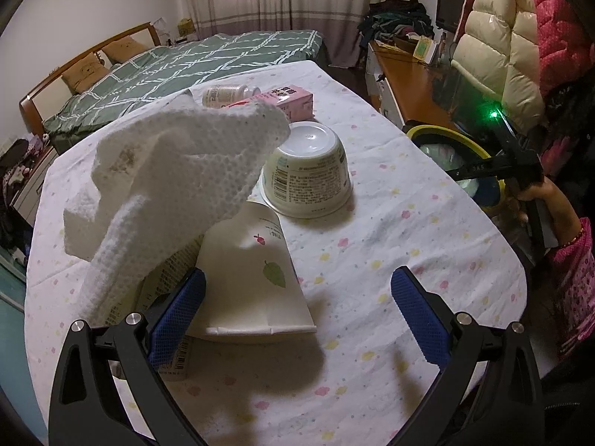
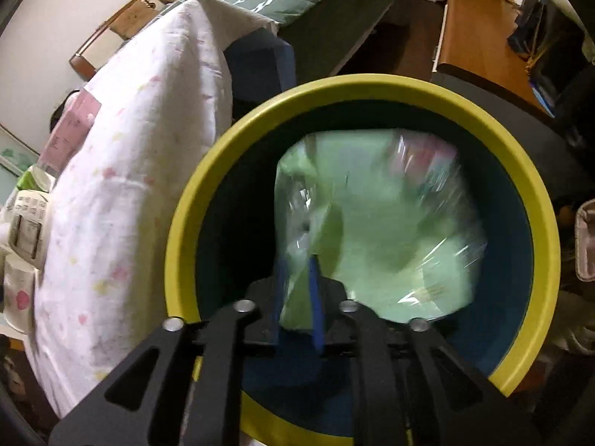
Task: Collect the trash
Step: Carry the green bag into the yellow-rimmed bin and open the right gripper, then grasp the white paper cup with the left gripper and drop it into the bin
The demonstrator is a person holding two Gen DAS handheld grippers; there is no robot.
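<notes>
1. Trash bin — round, yellow rim, dark blue inner wall; it stands just beside the cloth-covered tabletop. Inside lies a pale green package in clear crinkled film, blurred; no print on it can be read.
2. Right gripper — pointing down into the bin. Its blue jaws stand narrowly apart, with an edge of the green package between them; whether the pads press on it cannot be told.
3. Left gripper — jaws wide, nothing held, over the tabletop. The left jaw lies against a fallen paper cup printed with a green leaf and a small red fruit.
4. White paper towel — crumpled and stained, draped over the cup and a printed wrapper bearing a barcode.
5. Upturned tub — cream, base up, with barcode and fine print too small to read.
6. Pink carton and a small bottle lie side by side beyond the tub; their lettering is illegible.
</notes>
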